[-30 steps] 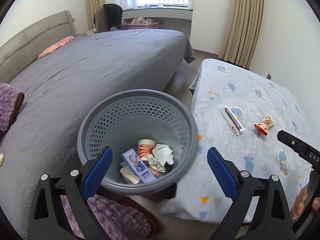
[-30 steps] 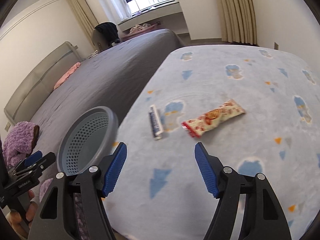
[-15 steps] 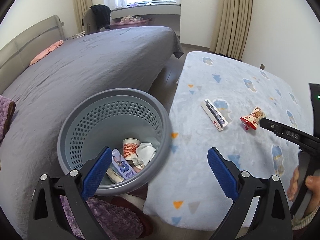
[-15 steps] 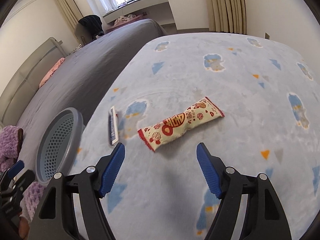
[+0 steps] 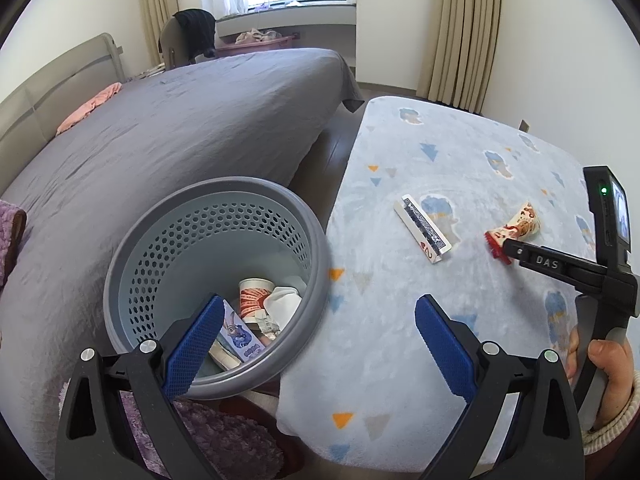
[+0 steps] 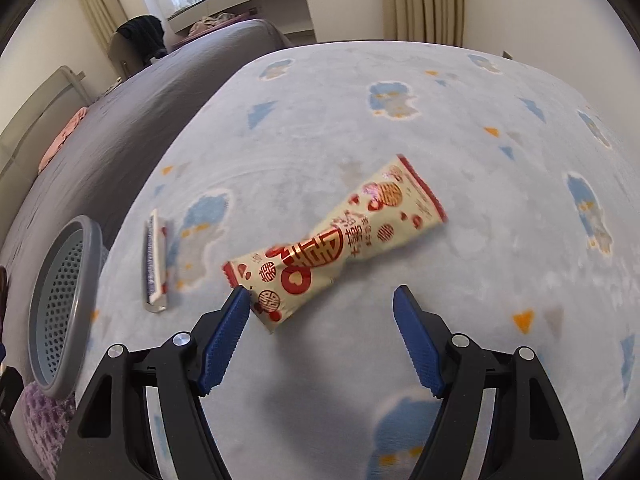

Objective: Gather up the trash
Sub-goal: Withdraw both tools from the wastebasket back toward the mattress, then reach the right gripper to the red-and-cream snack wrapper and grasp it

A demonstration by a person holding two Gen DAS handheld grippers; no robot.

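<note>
A cream and red snack wrapper [image 6: 340, 236] lies on the light blue blanket [image 6: 400, 120]. My right gripper [image 6: 322, 300] is open and empty, its left finger touching or just over the wrapper's near end. The wrapper also shows in the left wrist view [image 5: 516, 230], with the right gripper's tip [image 5: 510, 246] against it. A thin white card packet [image 6: 154, 258] lies to the wrapper's left and also shows in the left wrist view [image 5: 422, 232]. My left gripper [image 5: 316, 324] is open and empty beside the grey perforated trash basket [image 5: 320, 264], which holds several pieces of trash [image 5: 256, 312].
The basket [image 6: 86, 256] stands between the blanket-covered surface and a large grey bed [image 5: 180, 120]. A purple fuzzy item [image 5: 208, 436] lies below the basket. Curtains [image 5: 464, 28] and a window are at the back.
My right gripper has moved forward and down to the snack wrapper, which now sits at its left finger. My left gripper has swung to the right, so the basket sits further left.
</note>
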